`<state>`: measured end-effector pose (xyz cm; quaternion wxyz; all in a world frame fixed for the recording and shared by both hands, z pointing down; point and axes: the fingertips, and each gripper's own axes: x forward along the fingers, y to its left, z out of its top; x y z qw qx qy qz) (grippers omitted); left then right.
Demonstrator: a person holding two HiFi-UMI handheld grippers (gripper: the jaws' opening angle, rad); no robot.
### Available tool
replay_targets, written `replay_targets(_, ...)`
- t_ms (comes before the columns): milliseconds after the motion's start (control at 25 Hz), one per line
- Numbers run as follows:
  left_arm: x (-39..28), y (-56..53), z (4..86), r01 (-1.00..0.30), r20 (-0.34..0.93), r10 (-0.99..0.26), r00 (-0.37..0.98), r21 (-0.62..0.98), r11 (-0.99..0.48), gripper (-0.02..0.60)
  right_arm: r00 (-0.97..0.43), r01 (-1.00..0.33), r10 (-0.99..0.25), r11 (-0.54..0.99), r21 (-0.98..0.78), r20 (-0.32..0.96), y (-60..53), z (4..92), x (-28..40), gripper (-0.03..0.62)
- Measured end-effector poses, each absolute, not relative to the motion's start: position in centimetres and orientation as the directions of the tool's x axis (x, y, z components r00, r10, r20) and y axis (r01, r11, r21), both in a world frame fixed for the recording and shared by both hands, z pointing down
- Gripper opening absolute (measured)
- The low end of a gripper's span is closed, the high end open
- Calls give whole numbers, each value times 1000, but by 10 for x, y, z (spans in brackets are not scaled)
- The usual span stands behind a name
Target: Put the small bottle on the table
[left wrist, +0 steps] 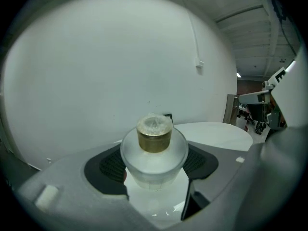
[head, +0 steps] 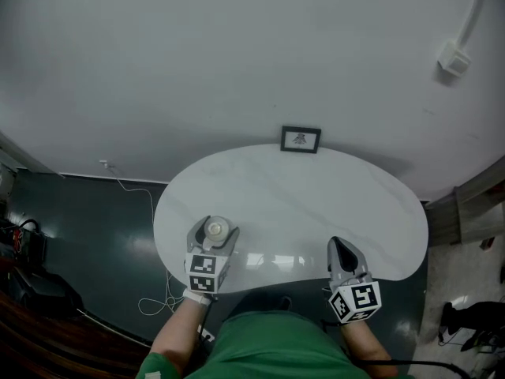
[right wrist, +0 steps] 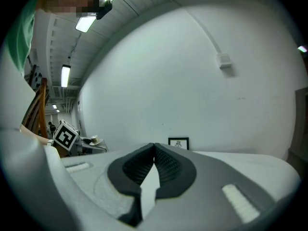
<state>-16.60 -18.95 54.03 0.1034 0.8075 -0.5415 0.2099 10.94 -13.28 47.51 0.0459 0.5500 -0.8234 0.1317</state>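
Observation:
The small bottle [head: 217, 228] is clear and round with a gold neck and a pale stopper. It stands upright between the pads of my left gripper [head: 213, 239], which is shut on it over the front left part of the white table [head: 316, 204]. In the left gripper view the bottle [left wrist: 154, 150] fills the gap between both dark pads; whether its base touches the table [left wrist: 216, 134] I cannot tell. My right gripper [head: 338, 247] rests at the table's front right edge. Its jaws [right wrist: 154, 148] are shut with nothing between them.
A small black picture frame [head: 301, 139] leans against the wall at the table's far edge, also visible as the frame [right wrist: 178, 143]. A white cable [head: 150, 204] trails over the dark floor at left. A white wall box [head: 454, 56] with conduit sits high at the right.

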Motion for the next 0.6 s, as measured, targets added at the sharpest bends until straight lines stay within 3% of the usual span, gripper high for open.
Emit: replay_targets(600,-191,-340,596,-883,447,-807,385,-76,-464,342,-291,-957,-890,264,-122,352,-179,501,94,0)
